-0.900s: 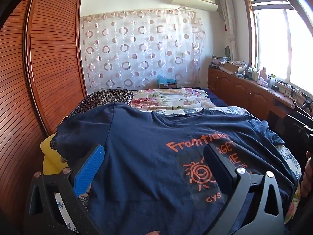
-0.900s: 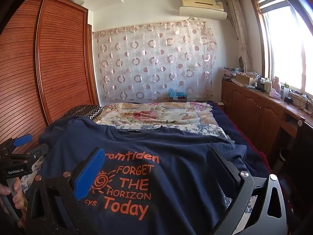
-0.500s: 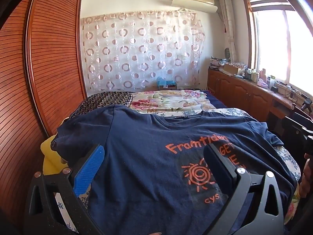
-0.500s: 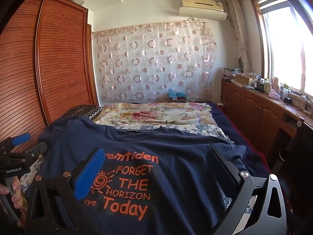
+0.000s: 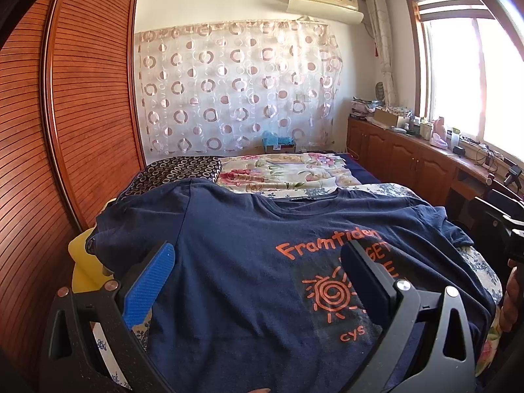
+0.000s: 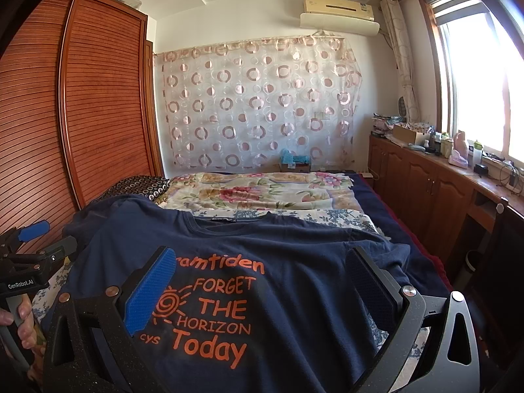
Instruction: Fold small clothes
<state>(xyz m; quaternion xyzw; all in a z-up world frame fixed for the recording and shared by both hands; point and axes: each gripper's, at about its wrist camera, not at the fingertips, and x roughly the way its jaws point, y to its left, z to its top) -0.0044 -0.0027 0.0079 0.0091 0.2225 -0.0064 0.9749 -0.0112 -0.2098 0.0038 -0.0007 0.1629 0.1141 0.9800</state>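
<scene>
A navy T-shirt (image 5: pixel 235 262) with orange print lies spread flat, front up, on the bed, collar away from me; it also shows in the right wrist view (image 6: pixel 294 281). My left gripper (image 5: pixel 258 262) is open and empty, hovering above the shirt's left half near the hem. My right gripper (image 6: pixel 262 268) is open and empty, above the shirt's printed middle and right half. The left gripper's body (image 6: pixel 29 262) shows at the left edge of the right wrist view, held in a hand.
A floral quilt (image 5: pixel 281 173) and a dark patterned pillow (image 5: pixel 177 170) lie at the bed's far end. A slatted wooden wardrobe (image 5: pixel 82 114) runs along the left. Wooden cabinets (image 6: pixel 425 183) with clutter stand under the window at right. A yellow object (image 5: pixel 82 262) sits by the bed's left edge.
Both grippers have risen or tilted up slightly, so the room appears a little lower in each view. The shirt has not moved and both grippers stay open.
</scene>
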